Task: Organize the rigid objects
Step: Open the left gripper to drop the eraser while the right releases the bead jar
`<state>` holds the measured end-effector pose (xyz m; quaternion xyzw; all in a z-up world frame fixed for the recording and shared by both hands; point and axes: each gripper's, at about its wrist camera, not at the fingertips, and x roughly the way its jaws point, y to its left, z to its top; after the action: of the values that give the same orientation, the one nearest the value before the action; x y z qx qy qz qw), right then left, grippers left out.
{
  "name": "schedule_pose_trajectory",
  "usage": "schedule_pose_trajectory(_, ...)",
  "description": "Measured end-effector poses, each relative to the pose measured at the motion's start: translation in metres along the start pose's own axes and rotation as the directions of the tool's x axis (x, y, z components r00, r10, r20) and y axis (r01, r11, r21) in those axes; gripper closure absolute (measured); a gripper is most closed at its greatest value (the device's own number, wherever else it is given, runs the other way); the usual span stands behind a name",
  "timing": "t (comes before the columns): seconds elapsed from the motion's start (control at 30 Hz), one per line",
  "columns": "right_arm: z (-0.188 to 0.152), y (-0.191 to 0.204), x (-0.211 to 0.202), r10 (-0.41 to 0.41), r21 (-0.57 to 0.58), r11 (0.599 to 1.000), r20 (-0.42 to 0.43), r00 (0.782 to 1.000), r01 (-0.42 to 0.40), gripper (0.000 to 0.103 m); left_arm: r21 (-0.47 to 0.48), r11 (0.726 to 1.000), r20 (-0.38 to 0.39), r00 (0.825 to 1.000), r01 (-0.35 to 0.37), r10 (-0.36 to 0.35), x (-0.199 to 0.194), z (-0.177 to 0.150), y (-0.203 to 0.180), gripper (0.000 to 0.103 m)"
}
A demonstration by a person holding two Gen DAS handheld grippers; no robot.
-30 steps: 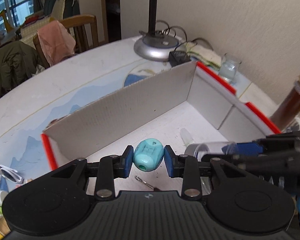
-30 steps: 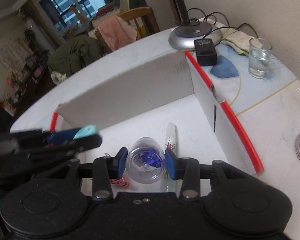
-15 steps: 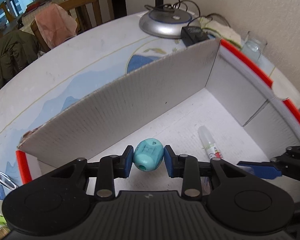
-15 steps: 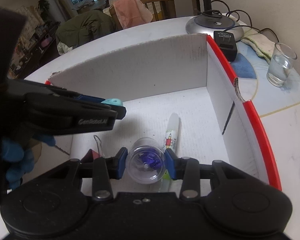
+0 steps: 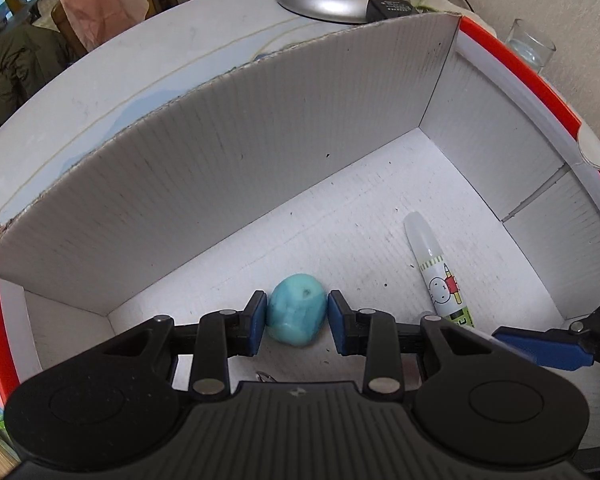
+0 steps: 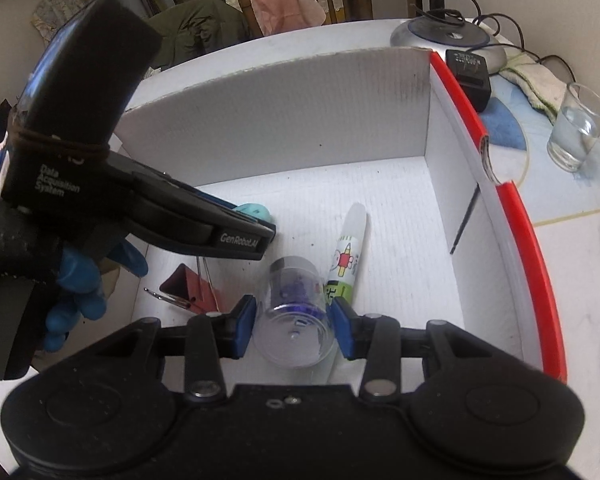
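- Turquoise bead point(image 5: 296, 321) sits clamped between the left gripper's point(image 5: 297, 324) blue pads, low inside the white box point(image 5: 260, 152), near its floor.
- Left gripper pitches steeply downward; blue-gloved hand point(image 6: 80, 288) grips its handle.
- Right gripper point(image 6: 294, 326), jaws closed on a clear jar point(image 6: 294, 320), also inside the box, just beside the marker point(image 6: 346, 256).
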<state>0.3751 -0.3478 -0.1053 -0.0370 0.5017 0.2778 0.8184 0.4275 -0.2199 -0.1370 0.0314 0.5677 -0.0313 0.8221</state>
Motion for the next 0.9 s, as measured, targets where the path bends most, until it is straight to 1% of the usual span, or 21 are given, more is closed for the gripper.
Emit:
schedule_pose_trajectory(0.23,-0.001,-0.003,-0.006,0.024,0.018,1.000,0.011,1.000,-0.024,0.059,-0.013,1.000,0.013,1.000,-0.002,0.003,-0.009,-0.003,-0.001,0.070)
schedule_pose_trajectory(0.3,0.000,-0.003,-0.007,0.029,0.020,0.999,0.014,0.999,-0.030,0.058,-0.025,1.000,0.027,1.000,-0.003,0.003,-0.016,-0.005,0.001,0.065)
schedule_pose_trajectory(0.33,0.000,-0.003,-0.007,0.032,0.021,0.999,0.016,0.999,-0.033,0.057,-0.031,1.000,0.036,0.999,0.000,0.001,-0.019,-0.007,0.002,0.060)
schedule_pose_trajectory(0.37,0.000,-0.003,-0.009,0.034,0.022,0.999,0.018,0.999,-0.035,0.056,-0.038,0.999,0.049,0.999,0.000,0.002,-0.025,-0.008,0.002,0.058)
schedule_pose_trajectory(0.47,0.000,-0.001,-0.013,0.048,0.029,0.998,0.029,0.998,-0.049,0.053,-0.065,0.998,0.087,0.996,0.011,-0.005,-0.041,-0.013,0.007,0.057)
schedule_pose_trajectory(0.63,-0.001,0.002,-0.023,0.051,0.049,0.997,0.054,0.997,-0.053,0.052,-0.101,0.995,0.156,0.988,0.025,-0.009,-0.072,-0.027,0.015,0.057)
schedule_pose_trajectory(0.7,-0.002,0.004,-0.029,0.054,0.049,0.997,0.072,0.996,-0.058,0.046,-0.111,0.993,0.178,0.984,0.034,-0.014,-0.085,-0.034,0.017,0.052)
schedule_pose_trajectory(0.73,-0.003,0.005,-0.033,0.056,0.048,0.997,0.082,0.995,-0.060,0.041,-0.115,0.993,0.191,0.981,0.034,-0.012,-0.091,-0.038,0.019,0.047)
schedule_pose_trajectory(0.77,-0.003,0.007,-0.036,0.056,0.046,0.997,0.090,0.994,-0.060,0.038,-0.118,0.992,0.204,0.979,0.036,-0.011,-0.097,-0.042,0.021,0.045)
schedule_pose_trajectory(0.83,-0.004,0.010,-0.041,0.060,0.042,0.997,0.102,0.993,-0.065,0.038,-0.121,0.992,0.224,0.975,0.046,-0.018,-0.108,-0.050,0.024,0.044)
schedule_pose_trajectory(0.9,-0.004,0.014,-0.046,0.061,0.041,0.997,0.108,0.992,-0.065,0.034,-0.125,0.991,0.242,0.970,0.052,-0.020,-0.118,-0.059,0.027,0.044)
